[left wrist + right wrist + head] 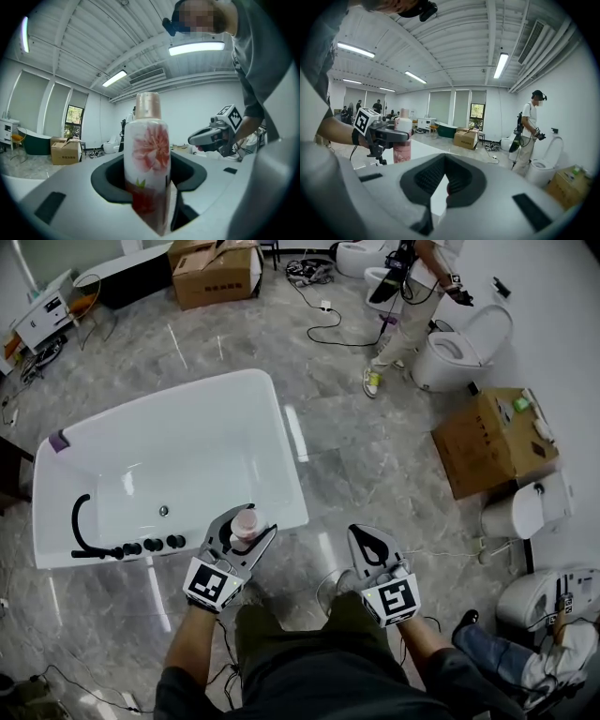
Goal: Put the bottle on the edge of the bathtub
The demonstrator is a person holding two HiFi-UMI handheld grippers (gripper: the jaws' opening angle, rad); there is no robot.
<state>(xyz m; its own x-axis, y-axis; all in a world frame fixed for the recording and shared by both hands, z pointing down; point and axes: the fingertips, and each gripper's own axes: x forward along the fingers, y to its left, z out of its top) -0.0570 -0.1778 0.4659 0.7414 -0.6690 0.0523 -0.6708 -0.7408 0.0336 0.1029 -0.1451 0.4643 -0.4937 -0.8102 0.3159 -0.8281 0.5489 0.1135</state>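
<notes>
Grips the bottle [146,154] upright in the left tool [247,523], over the near rim of the bathtub [292,495] by its right corner; probably needs only a straight lowering. Holds the right tool [366,538] closed, empty, alongside over the floor [375,474]

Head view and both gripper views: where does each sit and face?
Head view: on the head, looking steeply down at the bathtub; forearms, legs, left gripper, right gripper show.
Left gripper view: on the left gripper, looking level past the flowered bottle it grips; torso and right gripper show.
Right gripper view: on the shut right gripper, facing the left gripper; left wrist shows.
Shared: all three show that bottle.
</notes>
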